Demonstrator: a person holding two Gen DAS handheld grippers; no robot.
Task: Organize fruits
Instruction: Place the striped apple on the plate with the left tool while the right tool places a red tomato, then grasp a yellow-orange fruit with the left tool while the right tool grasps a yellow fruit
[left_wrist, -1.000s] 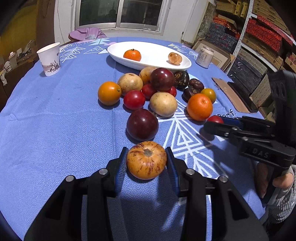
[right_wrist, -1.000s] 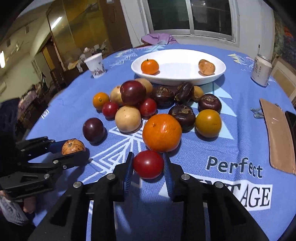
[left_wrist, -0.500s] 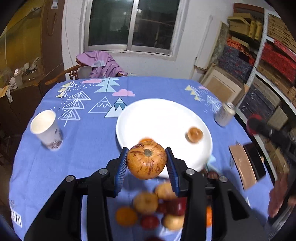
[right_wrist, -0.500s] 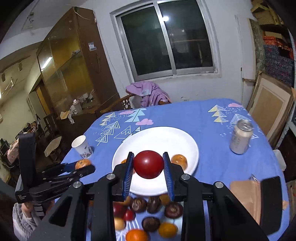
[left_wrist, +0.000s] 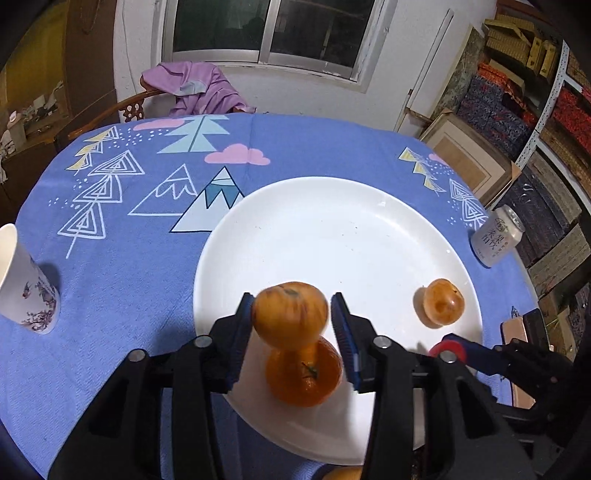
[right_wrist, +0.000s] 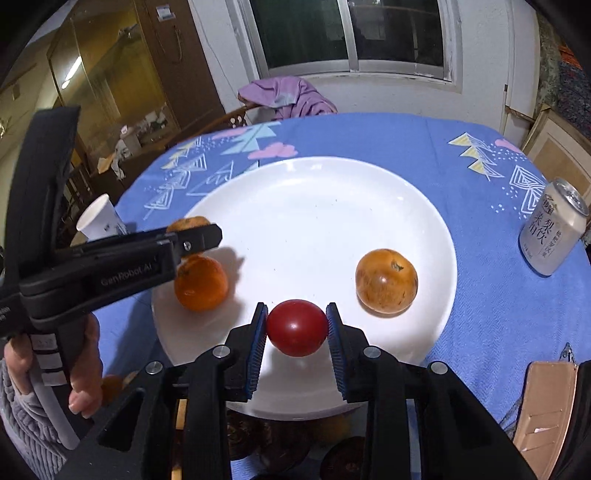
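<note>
— Well, both tools are over the white plate (left_wrist: 280, 221)! How does the left tool (left_wrist: 291, 334) stand?

— Its blue pads look spread a little wider than the striped orange-yellow fruit (left_wrist: 290, 314) between them (slightly blurred, so I cannot tell whether it is gripped), directly above a mandarin (left_wrist: 306, 380) lying on the plate.

— And the right tool (right_wrist: 296, 338)?

— Closed on a red tomato (right_wrist: 296, 326), pads pressed to both its sides, hanging over the plate's near edge. A brownish-orange fruit (right_wrist: 386, 282) rests on the plate just to the right.

— Elsewhere on the surface (left_wrist: 129, 295)?

— Blue patterned cloth, a paper cup (left_wrist: 22, 288) at left, a drink can (right_wrist: 552, 232) at right, and dark fruits (right_wrist: 347, 458) below the plate's near rim.
</note>
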